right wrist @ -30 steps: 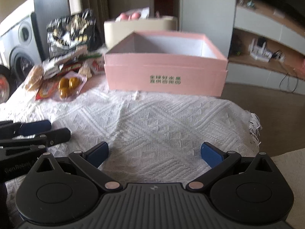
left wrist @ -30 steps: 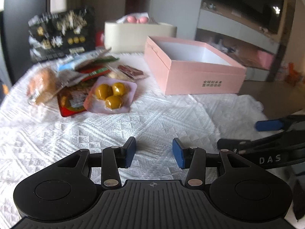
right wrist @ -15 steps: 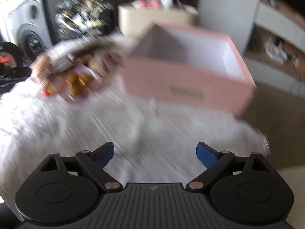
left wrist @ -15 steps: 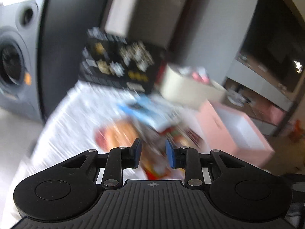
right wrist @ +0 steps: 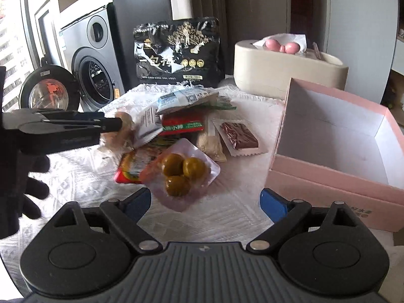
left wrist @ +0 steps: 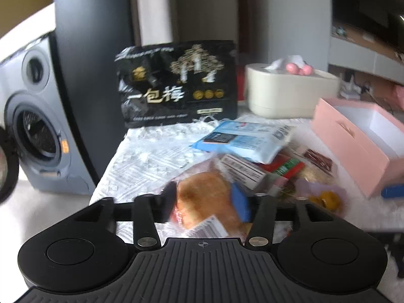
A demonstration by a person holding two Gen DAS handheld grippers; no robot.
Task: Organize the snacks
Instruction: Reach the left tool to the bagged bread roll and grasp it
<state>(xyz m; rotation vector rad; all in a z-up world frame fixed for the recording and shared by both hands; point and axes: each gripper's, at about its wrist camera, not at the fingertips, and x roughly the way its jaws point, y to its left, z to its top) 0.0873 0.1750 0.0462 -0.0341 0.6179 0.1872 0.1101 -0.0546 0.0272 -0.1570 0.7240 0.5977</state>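
Observation:
A pile of snack packets lies on the white cloth. My left gripper [left wrist: 204, 202] has its fingers on both sides of a wrapped bread bun [left wrist: 202, 199]; whether they press it I cannot tell. It shows from the side in the right wrist view [right wrist: 111, 125] at the bun [right wrist: 118, 136]. My right gripper [right wrist: 204, 203] is open and empty, just short of a clear pack of three green plums [right wrist: 181, 171]. The open pink box [right wrist: 335, 151] stands to the right, empty; it also shows in the left wrist view [left wrist: 358, 146].
A blue packet [left wrist: 242, 139], a red packet [right wrist: 183, 125] and a brown bar packet [right wrist: 238, 136] lie in the pile. A large black bag [right wrist: 176, 53] and a beige tissue box [right wrist: 282, 68] stand at the back. A washing machine [right wrist: 93, 68] is beyond the table's left edge.
Both grippers swung left and forward to the snack pile. The left gripper's fingers now sit around the bread bun. The right gripper stayed open and now faces the plum pack.

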